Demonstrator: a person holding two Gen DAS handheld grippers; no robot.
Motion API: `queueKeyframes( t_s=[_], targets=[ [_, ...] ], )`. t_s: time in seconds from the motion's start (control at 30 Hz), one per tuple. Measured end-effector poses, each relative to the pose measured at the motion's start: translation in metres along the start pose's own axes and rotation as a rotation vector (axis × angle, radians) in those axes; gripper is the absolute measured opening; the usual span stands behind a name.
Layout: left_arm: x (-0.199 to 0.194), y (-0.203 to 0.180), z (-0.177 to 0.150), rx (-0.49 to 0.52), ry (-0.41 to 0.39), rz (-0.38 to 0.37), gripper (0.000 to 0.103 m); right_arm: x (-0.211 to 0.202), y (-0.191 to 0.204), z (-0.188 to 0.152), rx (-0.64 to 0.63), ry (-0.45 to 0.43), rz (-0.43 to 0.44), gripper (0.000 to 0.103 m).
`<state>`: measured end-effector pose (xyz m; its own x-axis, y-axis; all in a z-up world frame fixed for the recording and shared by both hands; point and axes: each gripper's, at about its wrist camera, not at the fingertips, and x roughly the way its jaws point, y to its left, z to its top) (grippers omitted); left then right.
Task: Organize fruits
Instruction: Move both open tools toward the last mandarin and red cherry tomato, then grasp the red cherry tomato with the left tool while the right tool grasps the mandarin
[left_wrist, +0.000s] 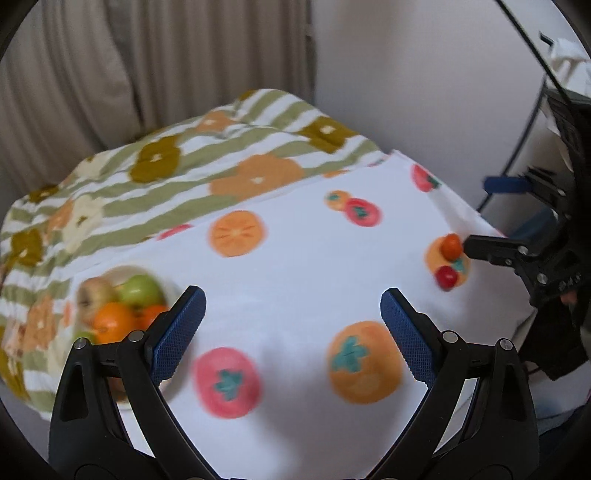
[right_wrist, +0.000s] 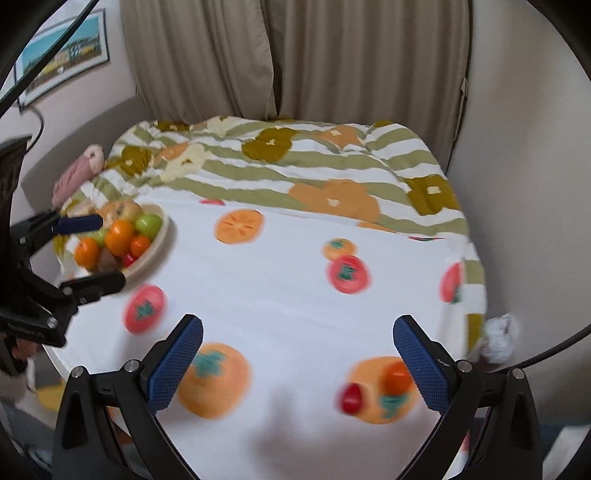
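Most fruit already fills the bowl (right_wrist: 157, 236) at far left, while an orange tomato (right_wrist: 397, 376) and red one (right_wrist: 351, 398) remain near right between the released right gripper (right_wrist: 301, 363); left gripper (left_wrist: 293, 332) spread, empty.

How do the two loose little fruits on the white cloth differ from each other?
The orange fruit is rounder and a bit larger; the red fruit is smaller and more oval. The orange fruit lies right beside the right claw's right pad, while the red fruit lies further inside the open claw. Both lie on the same printed persimmon, outside the fruit bowl, and neither is gripped.
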<state>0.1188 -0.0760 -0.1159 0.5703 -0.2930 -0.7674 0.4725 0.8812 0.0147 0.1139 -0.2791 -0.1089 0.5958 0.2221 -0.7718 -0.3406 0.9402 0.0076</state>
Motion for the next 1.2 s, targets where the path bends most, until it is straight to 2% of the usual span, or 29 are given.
queueKeyframes(
  t_s=[0.23,0.53,0.7,0.93,1.0,1.07,1.1,1.2],
  targets=[
    [0.044,-0.075,-0.002,0.069,0.041,-0.111,0.101,0.021,-0.054,-0.022,-0.164,0.103,0.034,0.103],
    [0.092,-0.146,-0.010,0.158,0.086,-0.220,0.099,0.051,-0.082,-0.043,-0.280,0.165,0.078,0.101],
    [0.117,-0.169,-0.011,0.204,0.114,-0.235,0.080,0.065,-0.085,-0.054,-0.340,0.200,0.108,0.084],
    [0.134,-0.175,-0.013,0.215,0.147,-0.243,0.066,0.072,-0.086,-0.057,-0.375,0.206,0.132,0.073],
    [0.138,-0.177,-0.013,0.222,0.154,-0.241,0.062,0.073,-0.085,-0.057,-0.391,0.208,0.136,0.065],
    [0.141,-0.179,-0.013,0.229,0.158,-0.243,0.059,0.074,-0.084,-0.058,-0.400,0.213,0.137,0.063],
    [0.141,-0.180,-0.013,0.227,0.159,-0.247,0.052,0.074,-0.084,-0.058,-0.404,0.213,0.136,0.063],
    [0.143,-0.180,-0.012,0.220,0.155,-0.253,0.048,0.074,-0.082,-0.059,-0.412,0.218,0.150,0.060]
  ],
)
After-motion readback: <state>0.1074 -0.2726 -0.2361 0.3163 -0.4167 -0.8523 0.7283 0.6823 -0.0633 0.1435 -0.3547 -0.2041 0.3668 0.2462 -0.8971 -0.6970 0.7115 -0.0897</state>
